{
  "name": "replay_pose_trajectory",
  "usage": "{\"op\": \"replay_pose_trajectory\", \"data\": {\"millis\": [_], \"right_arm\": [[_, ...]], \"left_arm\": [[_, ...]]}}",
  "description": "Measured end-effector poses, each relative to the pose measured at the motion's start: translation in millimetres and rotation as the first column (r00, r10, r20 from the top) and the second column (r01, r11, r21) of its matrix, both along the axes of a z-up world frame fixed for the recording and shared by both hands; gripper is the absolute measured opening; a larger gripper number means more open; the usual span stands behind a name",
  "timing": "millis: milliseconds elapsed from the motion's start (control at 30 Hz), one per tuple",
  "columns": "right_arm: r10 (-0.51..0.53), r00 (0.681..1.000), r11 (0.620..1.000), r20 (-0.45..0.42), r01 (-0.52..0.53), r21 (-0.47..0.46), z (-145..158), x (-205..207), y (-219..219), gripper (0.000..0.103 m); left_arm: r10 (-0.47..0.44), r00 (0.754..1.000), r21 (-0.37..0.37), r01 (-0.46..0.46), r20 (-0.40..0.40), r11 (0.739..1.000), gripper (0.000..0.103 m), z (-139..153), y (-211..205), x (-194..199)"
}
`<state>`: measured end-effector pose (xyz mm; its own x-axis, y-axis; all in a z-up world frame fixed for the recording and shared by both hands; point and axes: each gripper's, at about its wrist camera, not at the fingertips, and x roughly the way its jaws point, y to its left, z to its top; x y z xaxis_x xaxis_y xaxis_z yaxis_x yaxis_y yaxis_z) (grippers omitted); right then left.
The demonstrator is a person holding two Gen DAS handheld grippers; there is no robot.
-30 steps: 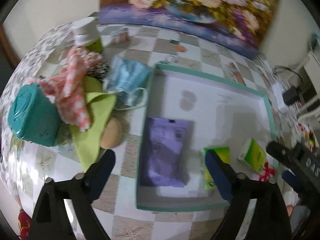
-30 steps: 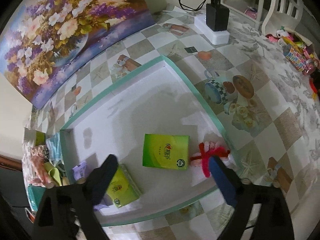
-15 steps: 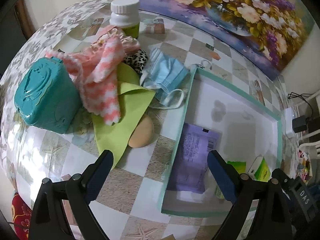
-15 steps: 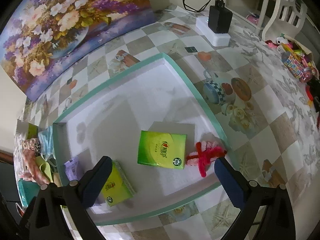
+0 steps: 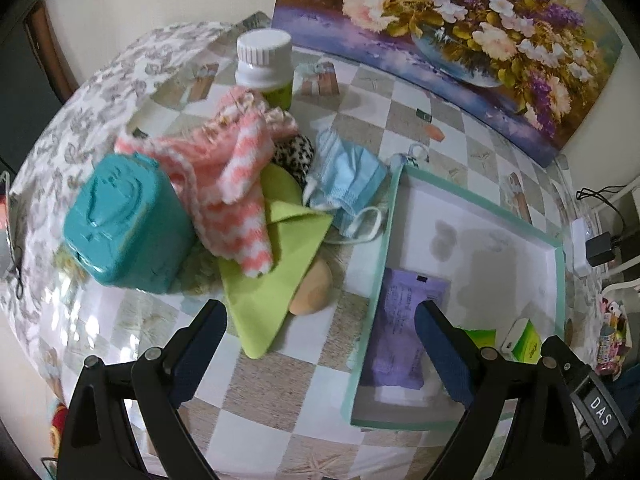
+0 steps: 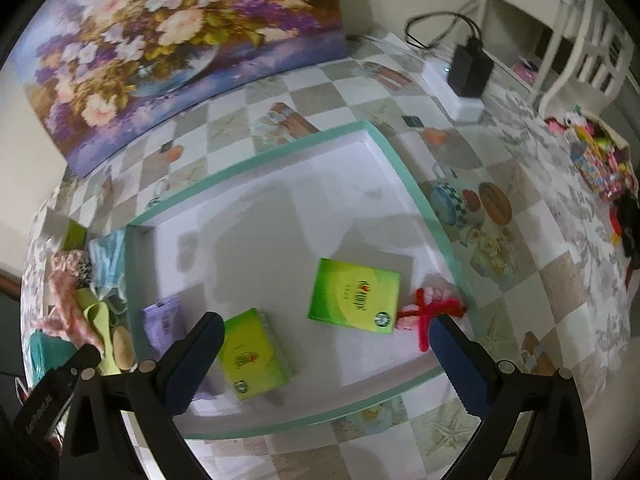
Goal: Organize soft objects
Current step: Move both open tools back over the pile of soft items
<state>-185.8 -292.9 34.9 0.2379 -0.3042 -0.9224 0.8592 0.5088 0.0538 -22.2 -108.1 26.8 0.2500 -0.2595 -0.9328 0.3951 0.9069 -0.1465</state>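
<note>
The left gripper is wide open and empty, aimed at the soft pile in the middle left, pink striped cloth, green cloth, blue face mask, likely so it can carry one into the white tray; the right gripper is open too.

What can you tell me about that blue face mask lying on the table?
The blue face mask is a disposable pleated one, crumpled rather than flat, with white ear loops trailing toward the tray. It lies on the checked tablecloth just outside the tray's left rim, one edge overlapping the green cloth, close beside the leopard-print item. Neither gripper touches it.
</note>
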Motion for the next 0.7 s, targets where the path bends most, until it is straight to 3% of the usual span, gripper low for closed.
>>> {"op": "replay_pose_trajectory", "data": {"millis": [300, 700], "right_arm": [[0.12, 0.993, 0.993, 0.012, -0.12, -0.008, 1, 29, 29, 0.103], [0.204, 0.977, 0.979, 0.056, -0.204, 0.004, 0, 49, 57, 0.103]], "left_arm": [[0.029, 1.0, 0.019, -0.029, 0.01, 0.999, 0.095, 13, 22, 20], [0.227, 0.974, -0.001, -0.227, 0.008, 0.974, 0.095, 28, 106, 71]]}}
